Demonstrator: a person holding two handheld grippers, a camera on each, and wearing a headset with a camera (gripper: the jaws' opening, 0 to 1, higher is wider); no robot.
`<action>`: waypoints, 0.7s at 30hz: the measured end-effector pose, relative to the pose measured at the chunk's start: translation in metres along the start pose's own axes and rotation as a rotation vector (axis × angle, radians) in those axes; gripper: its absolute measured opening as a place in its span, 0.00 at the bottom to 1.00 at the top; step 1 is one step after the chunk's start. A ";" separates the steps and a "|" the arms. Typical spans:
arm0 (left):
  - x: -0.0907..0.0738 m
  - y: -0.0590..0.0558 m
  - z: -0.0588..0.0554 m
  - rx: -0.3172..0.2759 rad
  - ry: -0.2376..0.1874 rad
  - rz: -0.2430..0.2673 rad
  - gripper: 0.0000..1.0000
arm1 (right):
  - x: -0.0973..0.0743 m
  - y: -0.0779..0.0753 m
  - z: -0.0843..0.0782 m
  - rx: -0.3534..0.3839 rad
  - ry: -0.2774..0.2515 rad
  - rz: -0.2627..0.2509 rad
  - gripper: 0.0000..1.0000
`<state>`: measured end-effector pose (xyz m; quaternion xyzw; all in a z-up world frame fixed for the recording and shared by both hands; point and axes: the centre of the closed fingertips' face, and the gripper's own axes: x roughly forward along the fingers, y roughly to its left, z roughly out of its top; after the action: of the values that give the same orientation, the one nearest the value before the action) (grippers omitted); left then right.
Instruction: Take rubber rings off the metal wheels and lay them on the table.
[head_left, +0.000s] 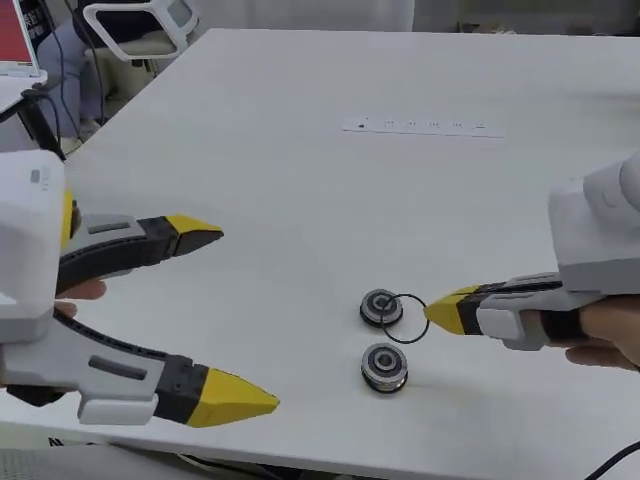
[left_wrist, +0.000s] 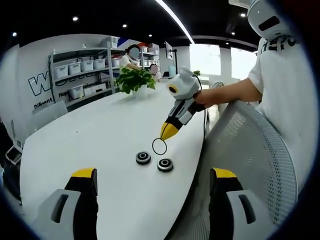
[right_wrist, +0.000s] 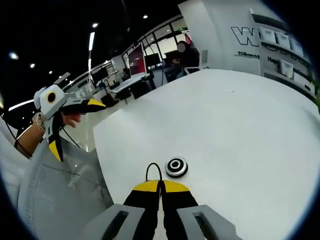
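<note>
One broad white table (head_left: 300, 160) takes up most of the head view, bare across its far half.

The left claw (head_left: 225, 318) is held beside the near left edge. Its two yellow-tipped jaws are spread wide with nothing between them. In its own view the same jaws rise far apart at the bottom.

The right claw (head_left: 445, 310) shows at the right edge with a hand behind it. Its jaws are pressed together and point left toward the wheels. Its own view shows the yellow tips closed flush, pinching the ring at their very end.

Two metal wheels lie flat near the front edge of the table, well apart from the left claw. The far wheel (head_left: 381, 307) is just left of the right claw's tip. The near wheel (head_left: 384, 366) is just beside it on the person's side, close but not touching. Each has a dark band round a silver hub.

The ring (head_left: 407, 318), a thin black loop, is gripped by the right claw. In the head view it overlaps the far wheel's right side. In the left claw's view it hangs as an open loop from the right claw's tip, just beyond the wheels and apart from them. Whether it touches the table I cannot tell.
</note>
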<state>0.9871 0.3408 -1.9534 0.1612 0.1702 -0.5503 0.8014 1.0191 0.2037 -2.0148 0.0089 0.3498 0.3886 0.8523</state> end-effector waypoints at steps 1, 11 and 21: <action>-0.001 0.000 -0.001 -0.004 -0.001 0.005 0.92 | 0.000 0.000 0.000 -0.002 -0.001 0.000 0.00; -0.008 -0.006 -0.020 -0.054 0.020 0.035 0.91 | -0.002 0.005 0.006 -0.014 -0.020 0.005 0.00; -0.007 -0.001 -0.028 -0.069 0.028 0.073 0.91 | -0.006 0.011 0.014 -0.037 -0.044 0.002 0.00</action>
<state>0.9808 0.3588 -1.9756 0.1472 0.1944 -0.5121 0.8236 1.0177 0.2107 -1.9979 0.0021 0.3238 0.3956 0.8594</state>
